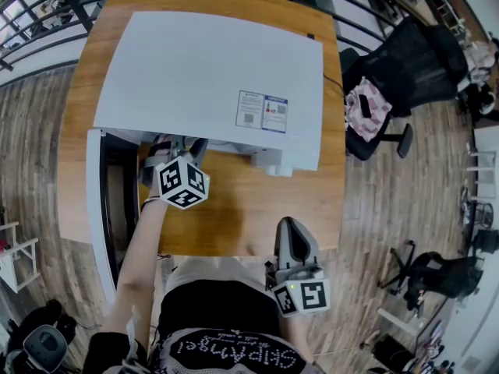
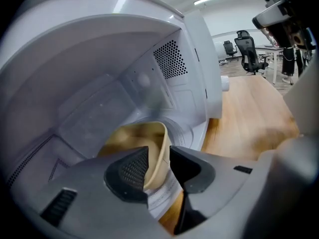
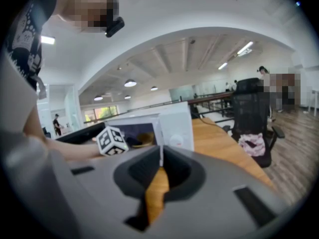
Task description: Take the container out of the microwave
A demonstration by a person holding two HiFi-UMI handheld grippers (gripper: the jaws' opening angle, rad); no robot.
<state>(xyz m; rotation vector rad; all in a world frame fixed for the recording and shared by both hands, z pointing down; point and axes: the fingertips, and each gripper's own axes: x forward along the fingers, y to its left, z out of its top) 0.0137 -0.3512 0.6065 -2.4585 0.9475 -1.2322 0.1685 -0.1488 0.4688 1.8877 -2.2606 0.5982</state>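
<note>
Wood-topped table [image 1: 257,209] in an open office, a black office chair [image 1: 405,61] off to one side. On the table stands a white microwave [image 1: 203,68] with its door [image 1: 95,201] swung wide. Inside the cavity, on the glass turntable [image 2: 185,129], sits the tan container [image 2: 130,136], upright. Its inside looks plain tan, and I cannot tell whether it holds anything. The person's left gripper [image 2: 159,159] reaches in with its jaws apart astride the container's near wall. One pad is inside the rim and one outside, both close beside it without pinching. The right gripper [image 3: 160,166] hangs at the table's near edge by the person's waist, jaws together and empty.
</note>
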